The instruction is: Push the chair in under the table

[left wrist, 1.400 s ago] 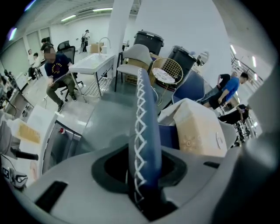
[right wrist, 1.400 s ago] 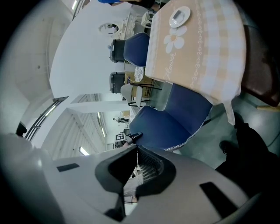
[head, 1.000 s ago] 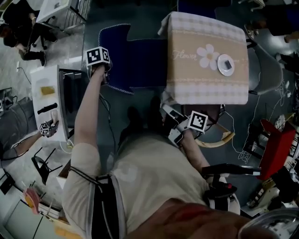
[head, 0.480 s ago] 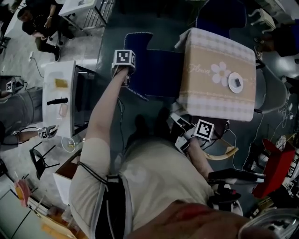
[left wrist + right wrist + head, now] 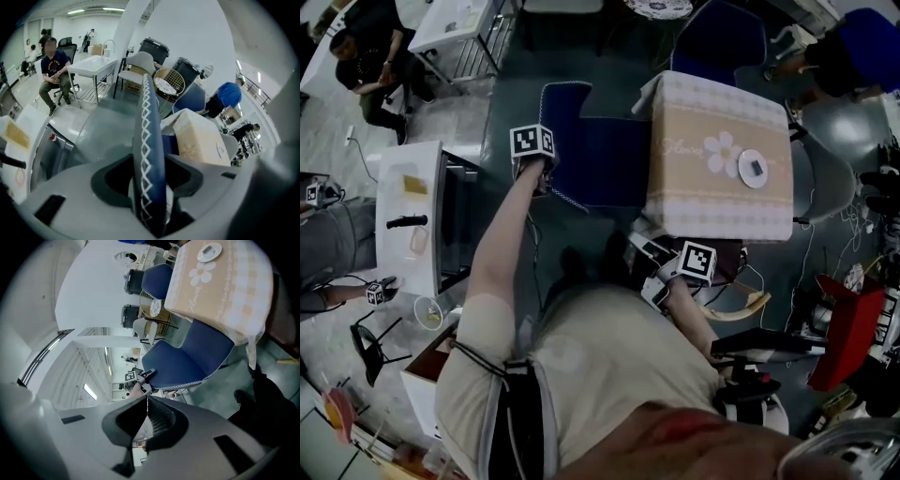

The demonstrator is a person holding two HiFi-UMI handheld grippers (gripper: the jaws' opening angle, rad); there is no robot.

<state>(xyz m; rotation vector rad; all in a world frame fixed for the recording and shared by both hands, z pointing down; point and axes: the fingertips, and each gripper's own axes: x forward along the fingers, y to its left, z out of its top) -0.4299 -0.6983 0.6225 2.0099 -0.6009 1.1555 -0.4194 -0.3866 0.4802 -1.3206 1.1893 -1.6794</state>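
A grey floor (image 5: 581,52) carries a cloth-draped table (image 5: 717,220), which hides part of the blue chair (image 5: 600,150). The left gripper (image 5: 149,180) has just been opening its jaws, which loosely straddle the backrest. The right gripper (image 5: 146,416) is closed and empty.

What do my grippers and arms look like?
The left gripper and right gripper have pale grey moulded bodies, dark pads and a white cube with black square markers. Bare arms, beige short-sleeved shirt. The left jaws, just opening, straddle the chair back.

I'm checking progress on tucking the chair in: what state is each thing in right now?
Blue chair: seat partly under table
Left gripper: open, jaws just opened wider, chair back's edge between them
Right gripper: shut, empty
Table: cloth-covered, round dish on top
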